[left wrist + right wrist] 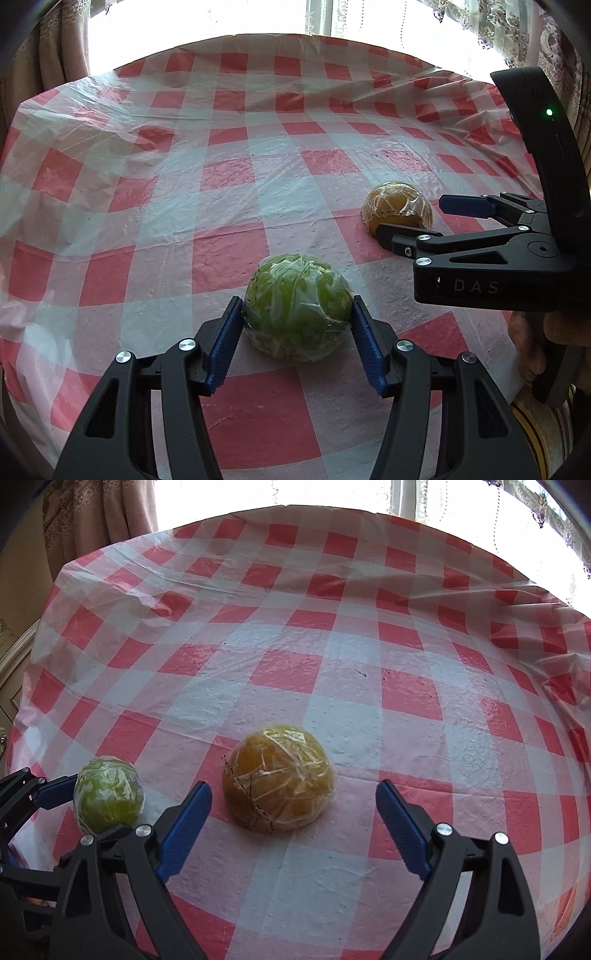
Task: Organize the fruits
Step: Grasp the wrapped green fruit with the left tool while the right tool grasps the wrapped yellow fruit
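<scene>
A green fruit point(297, 306) wrapped in clear film rests on the checked tablecloth point(221, 166). My left gripper point(296, 302) is shut on it, its blue pads point(225, 343) pressed against both sides. To its right lies an orange fruit point(397, 206), also in film. My right gripper point(293, 788) stands open, with the near side of the orange fruit point(279, 775) just ahead of its fingertips and a clear gap on each side. In the right wrist view the green fruit point(108, 795) sits at the lower left with one blue finger of the left gripper point(55, 792) beside it.
The round table's red and white cloth point(351, 646) lies under wrinkled clear plastic. A bright window point(258, 18) and curtains point(92, 509) stand behind the far edge. A person's hand point(528, 343) holds the right gripper's handle at the table's near right edge.
</scene>
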A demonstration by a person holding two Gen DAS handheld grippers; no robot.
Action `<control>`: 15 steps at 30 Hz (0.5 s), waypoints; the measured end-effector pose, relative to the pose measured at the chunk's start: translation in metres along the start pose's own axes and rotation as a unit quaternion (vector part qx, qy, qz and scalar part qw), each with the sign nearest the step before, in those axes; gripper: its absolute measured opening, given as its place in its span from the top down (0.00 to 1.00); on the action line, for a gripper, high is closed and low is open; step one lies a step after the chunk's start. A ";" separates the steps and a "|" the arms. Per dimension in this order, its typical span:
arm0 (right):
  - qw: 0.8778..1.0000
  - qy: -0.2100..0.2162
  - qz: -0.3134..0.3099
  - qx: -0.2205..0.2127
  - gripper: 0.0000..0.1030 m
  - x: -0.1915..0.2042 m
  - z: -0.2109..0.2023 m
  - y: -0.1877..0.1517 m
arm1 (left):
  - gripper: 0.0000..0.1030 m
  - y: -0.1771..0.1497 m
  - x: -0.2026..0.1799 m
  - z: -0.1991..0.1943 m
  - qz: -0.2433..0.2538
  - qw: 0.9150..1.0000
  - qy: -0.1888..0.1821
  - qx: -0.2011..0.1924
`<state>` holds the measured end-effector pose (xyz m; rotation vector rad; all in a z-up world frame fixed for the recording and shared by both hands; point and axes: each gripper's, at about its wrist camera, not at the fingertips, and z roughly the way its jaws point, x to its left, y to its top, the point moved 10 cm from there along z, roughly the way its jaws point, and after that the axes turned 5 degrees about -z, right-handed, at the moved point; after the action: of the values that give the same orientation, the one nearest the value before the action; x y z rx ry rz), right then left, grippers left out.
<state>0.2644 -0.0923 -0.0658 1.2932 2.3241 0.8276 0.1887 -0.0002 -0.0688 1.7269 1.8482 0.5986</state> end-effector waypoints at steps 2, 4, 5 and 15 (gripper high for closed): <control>1.000 0.002 -0.003 0.004 0.16 0.001 0.004 0.001 | 0.45 0.000 0.000 0.000 0.000 1.000 0.000 -0.001; 1.000 -0.001 -0.006 0.005 0.24 0.002 0.007 0.001 | 0.45 0.000 0.000 0.001 0.000 1.000 -0.001 -0.001; 1.000 0.001 -0.011 0.004 0.26 0.003 0.007 0.001 | 0.45 0.000 0.000 0.001 0.000 1.000 -0.001 -0.001; 1.000 0.006 -0.014 -0.002 0.39 0.005 -0.004 -0.006 | 0.45 -0.001 -0.002 0.001 -0.001 1.000 -0.004 0.000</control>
<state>0.2558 -0.0920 -0.0670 1.2536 2.3426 0.8326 0.1887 -0.0021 -0.0699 1.7254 1.8440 0.5911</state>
